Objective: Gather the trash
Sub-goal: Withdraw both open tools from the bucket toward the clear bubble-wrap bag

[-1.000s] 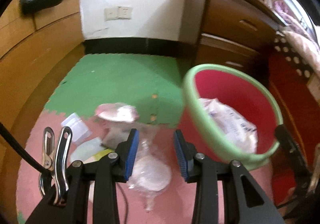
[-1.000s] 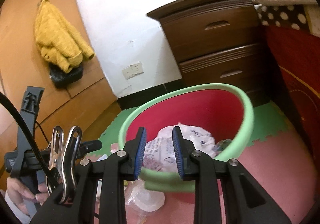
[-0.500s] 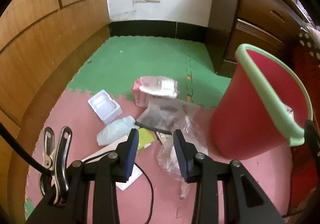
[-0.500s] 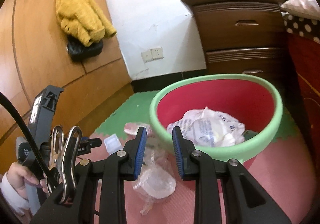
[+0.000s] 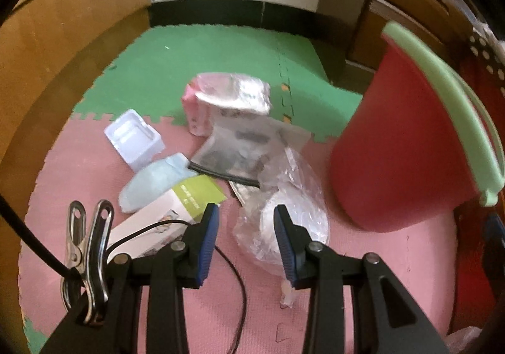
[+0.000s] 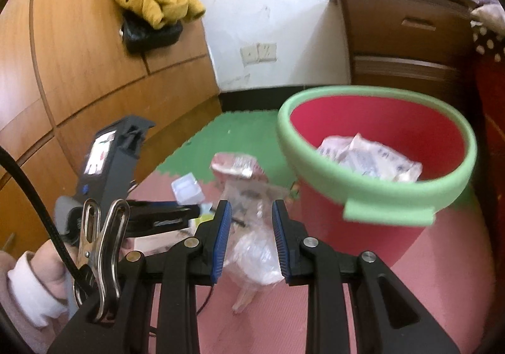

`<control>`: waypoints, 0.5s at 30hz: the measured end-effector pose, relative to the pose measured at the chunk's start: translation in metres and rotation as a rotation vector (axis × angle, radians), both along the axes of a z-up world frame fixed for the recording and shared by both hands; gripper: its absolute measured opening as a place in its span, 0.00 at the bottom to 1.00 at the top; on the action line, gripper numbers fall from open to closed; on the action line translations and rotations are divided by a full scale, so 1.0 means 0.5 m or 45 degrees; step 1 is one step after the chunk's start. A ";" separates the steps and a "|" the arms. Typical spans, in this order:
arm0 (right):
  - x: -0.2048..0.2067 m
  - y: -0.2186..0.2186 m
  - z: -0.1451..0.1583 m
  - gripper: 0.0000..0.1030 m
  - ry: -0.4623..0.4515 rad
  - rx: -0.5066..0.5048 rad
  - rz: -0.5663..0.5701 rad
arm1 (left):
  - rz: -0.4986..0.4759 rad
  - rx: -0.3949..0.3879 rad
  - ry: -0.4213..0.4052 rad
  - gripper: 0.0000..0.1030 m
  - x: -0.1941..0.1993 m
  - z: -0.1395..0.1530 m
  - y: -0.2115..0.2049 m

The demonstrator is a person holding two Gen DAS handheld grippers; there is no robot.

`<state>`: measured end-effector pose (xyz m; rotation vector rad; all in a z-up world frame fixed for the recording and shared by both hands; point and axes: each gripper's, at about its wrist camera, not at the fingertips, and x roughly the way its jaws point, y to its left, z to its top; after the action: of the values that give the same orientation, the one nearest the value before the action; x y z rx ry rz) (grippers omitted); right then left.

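From my left wrist camera, my left hand-held gripper (image 5: 244, 238) hung over the pink floor mat (image 5: 79, 164) with its blue pads spread and nothing pinched between them; most of the trash was not yet collected. A crumpled clear plastic bag (image 5: 284, 218) lay just beyond the pads, near the foot of the red bucket (image 5: 401, 145); behind it sat a flat clear pouch with dark print (image 5: 240, 149), a pink and white packet (image 5: 227, 98), a white plastic tray (image 5: 134, 139), a pale blue wrapper (image 5: 154, 179) and a white and green carton (image 5: 176, 209), all loose on the floor beside one another.

From my right wrist camera, my right hand-held gripper (image 6: 251, 238) was likewise parted and empty, aimed at the same clear plastic bag (image 6: 252, 256); the red bucket (image 6: 375, 202) stood just to the right of it, holding crumpled white printed wrappers (image 6: 369, 158), so I judged a first part done. Roughly six pieces remained on the floor; the bag looked like the nearest pick.
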<state>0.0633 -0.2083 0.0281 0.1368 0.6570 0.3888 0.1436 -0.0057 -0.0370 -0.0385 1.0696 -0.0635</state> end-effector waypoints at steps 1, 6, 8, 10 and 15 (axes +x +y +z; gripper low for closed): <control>0.002 0.006 -0.007 0.27 0.019 -0.003 0.005 | -0.018 -0.001 0.013 0.36 0.005 -0.010 -0.003; 0.007 0.024 -0.032 0.27 0.073 -0.046 0.029 | -0.055 -0.018 0.084 0.36 0.025 -0.059 -0.011; 0.011 0.029 -0.042 0.27 0.102 -0.053 0.041 | -0.050 -0.030 0.111 0.36 0.032 -0.077 -0.010; 0.017 0.036 -0.056 0.27 0.141 -0.059 0.050 | -0.037 -0.038 0.143 0.36 0.042 -0.098 -0.006; 0.027 0.050 -0.091 0.27 0.236 -0.083 0.056 | 0.002 -0.077 0.204 0.36 0.061 -0.143 0.012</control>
<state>0.0767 -0.1834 -0.0176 0.0973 0.8557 0.3999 0.1739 0.0002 -0.1087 -0.1007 1.2280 -0.0925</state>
